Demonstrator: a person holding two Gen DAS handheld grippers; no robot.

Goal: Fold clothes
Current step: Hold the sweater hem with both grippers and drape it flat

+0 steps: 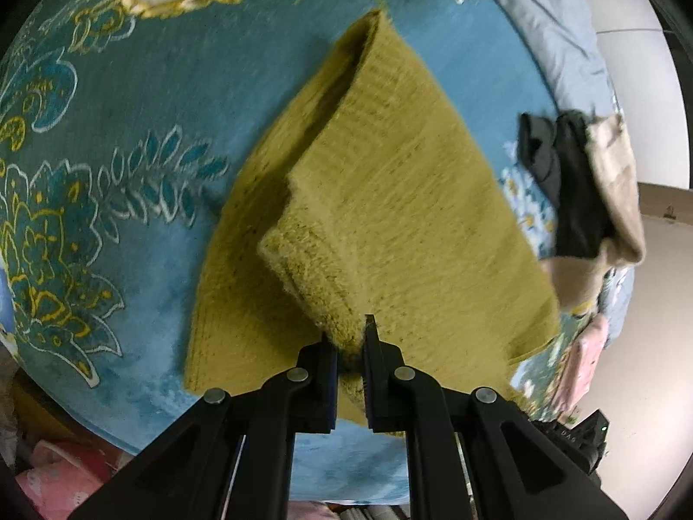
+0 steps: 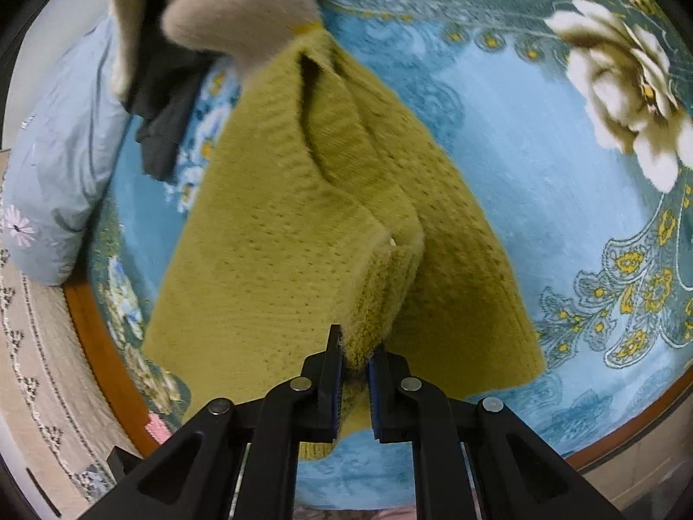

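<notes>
The olive-green knit sweater [image 1: 390,199] fills the centre of both views, part lifted, part lying on the blue floral blanket [image 1: 130,99]. The left gripper [image 1: 351,338] has its jaws clamped on a thick bunched edge at lower centre; the right gripper [image 2: 356,349] pinches another doubled edge likewise. This looks like mid-fold: both held edges probably need carrying across and laying down evenly together. A heap of beige and dark clothes [image 2: 182,26] sits upper left in the right view, touching the sweater.
</notes>
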